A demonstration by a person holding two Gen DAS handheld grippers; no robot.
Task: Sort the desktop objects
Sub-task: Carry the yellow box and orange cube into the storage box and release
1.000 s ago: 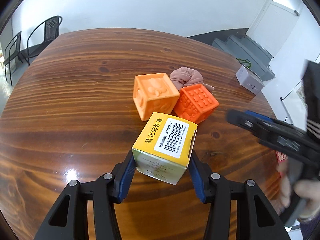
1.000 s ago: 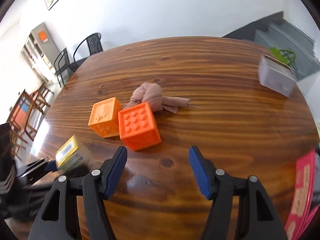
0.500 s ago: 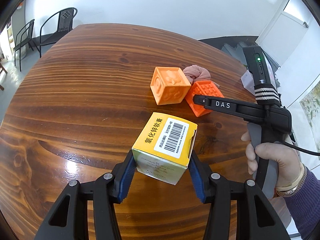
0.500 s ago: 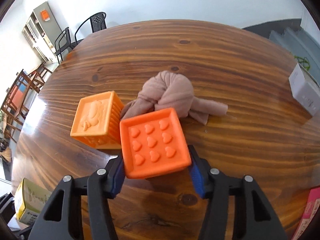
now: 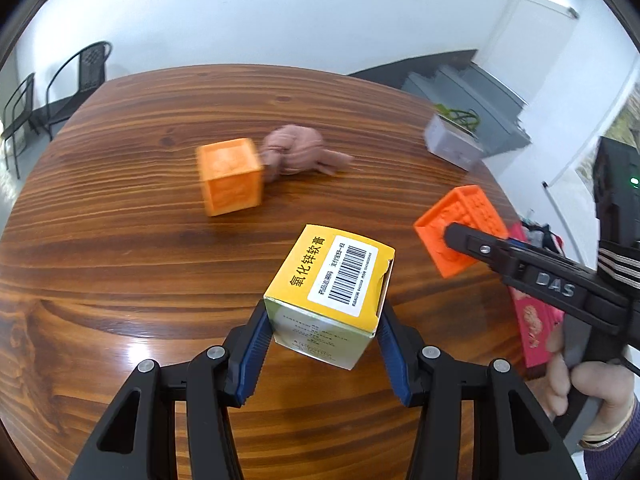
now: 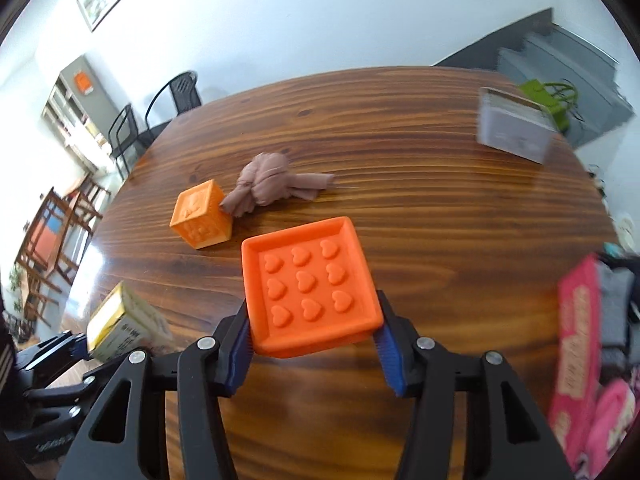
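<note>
My left gripper is shut on a yellow medicine box with a barcode label, held above the wooden table. It also shows at the lower left of the right wrist view. My right gripper is shut on a dark orange toy cube with raised hearts, lifted off the table; the cube also shows in the left wrist view. A light orange cube and a knotted brown cloth touching it lie mid-table.
A grey box stands at the table's far right edge, with a green bag behind it. Pink packages lie at the right edge. Black chairs stand beyond the far left of the table.
My right gripper has closed on the dark orange cube and lifted it away to the right of the light orange cube and cloth. My left gripper still holds the yellow box.
</note>
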